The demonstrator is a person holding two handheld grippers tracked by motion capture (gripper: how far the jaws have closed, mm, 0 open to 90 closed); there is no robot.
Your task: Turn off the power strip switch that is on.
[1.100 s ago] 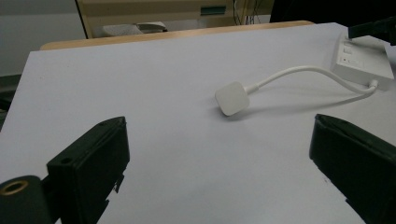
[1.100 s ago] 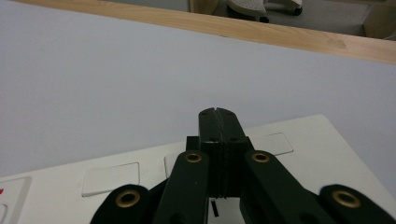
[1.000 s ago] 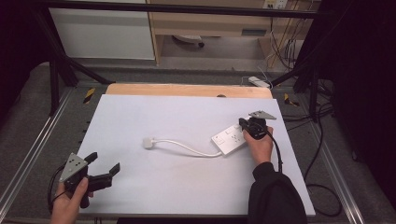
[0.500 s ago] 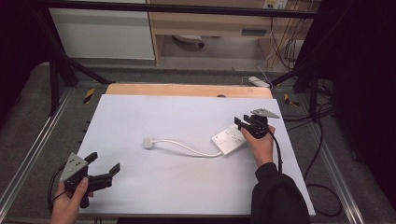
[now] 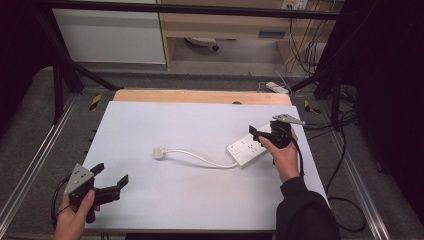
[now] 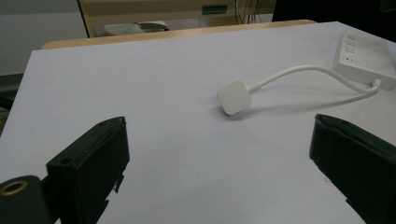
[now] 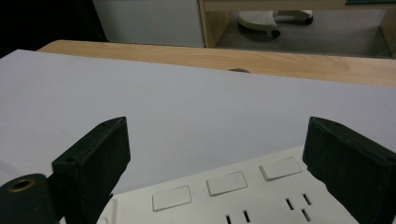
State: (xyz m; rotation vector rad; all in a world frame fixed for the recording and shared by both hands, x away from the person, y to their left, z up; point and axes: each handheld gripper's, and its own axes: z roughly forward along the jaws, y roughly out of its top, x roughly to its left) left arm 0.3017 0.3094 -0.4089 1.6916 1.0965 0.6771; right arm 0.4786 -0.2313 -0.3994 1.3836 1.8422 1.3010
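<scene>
A white power strip (image 5: 246,148) lies on the white table top (image 5: 200,125) at the right. Its white cable (image 5: 200,159) curves left to a white plug (image 5: 159,152) lying flat near the middle. My right gripper (image 5: 261,136) hovers open over the strip's far end; in the right gripper view the jaws stand wide apart above the strip (image 7: 233,198) and its row of switches (image 7: 226,183). My left gripper (image 5: 110,175) is open near the front left corner, holding nothing. The left gripper view shows the plug (image 6: 234,97), the cable (image 6: 303,72) and the strip (image 6: 366,56) ahead of it.
A wooden table edge (image 5: 200,96) runs along the back of the white top. Metal rails (image 5: 30,165) flank the table on both sides. Cables (image 5: 345,150) and another power strip (image 5: 277,88) lie on the floor at the right and behind.
My right gripper has shifted slightly to the right over the power strip. The left gripper, the plug and the cable have stayed put.
</scene>
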